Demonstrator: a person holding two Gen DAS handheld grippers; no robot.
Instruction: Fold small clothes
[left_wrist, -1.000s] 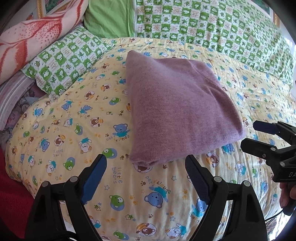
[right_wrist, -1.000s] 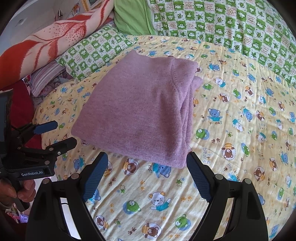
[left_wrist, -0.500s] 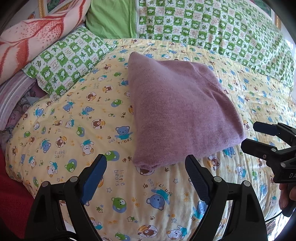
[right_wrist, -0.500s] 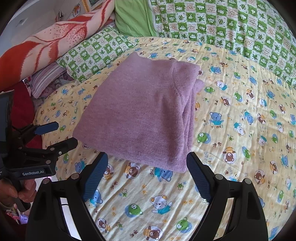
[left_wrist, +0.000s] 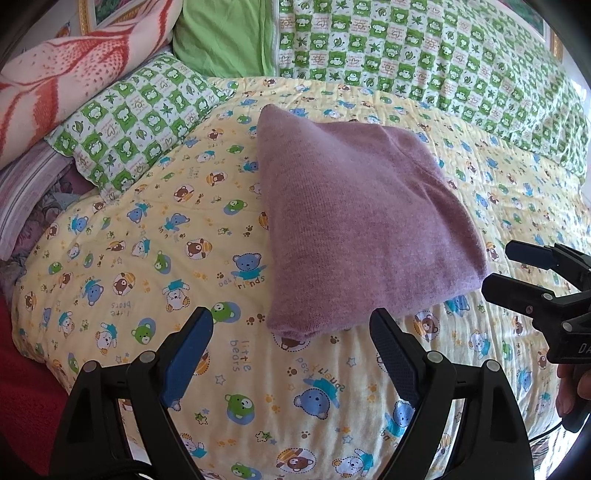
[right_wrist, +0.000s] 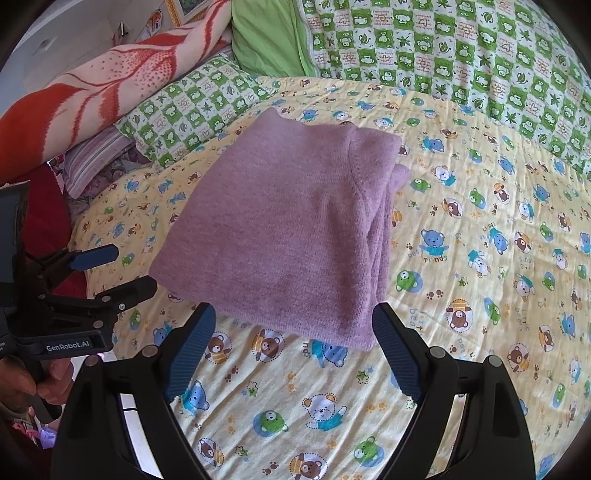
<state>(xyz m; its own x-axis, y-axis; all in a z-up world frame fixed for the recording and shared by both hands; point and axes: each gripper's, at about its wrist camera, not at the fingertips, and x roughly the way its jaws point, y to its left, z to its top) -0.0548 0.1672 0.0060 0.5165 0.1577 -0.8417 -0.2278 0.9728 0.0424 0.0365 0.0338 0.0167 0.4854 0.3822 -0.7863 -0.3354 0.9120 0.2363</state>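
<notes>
Left wrist view: the left tool (left_wrist: 291, 339) hovers wide open, holding nothing, just short of the folded purple sweater (left_wrist: 362, 236) lying flat on the bed (left_wrist: 147, 258), long axis running away toward the pillows (left_wrist: 136, 122).

Right wrist view: the right tool (right_wrist: 293, 341), spread wide and empty, faces the sweater's near edge, stacked folds on its right.

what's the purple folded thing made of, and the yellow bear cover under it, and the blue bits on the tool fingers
Purple garment: looks like a soft fine knit, maybe wool; fuzzy matte surface with faint ribbing and a stitched seam.
Yellow bear cover: seems a thin printed woven cotton; matte, lightly creased, puffy like a quilt.
Blue pads on the left tool: likely rubber or plastic; fine dotted grip texture, dull sheen.
</notes>
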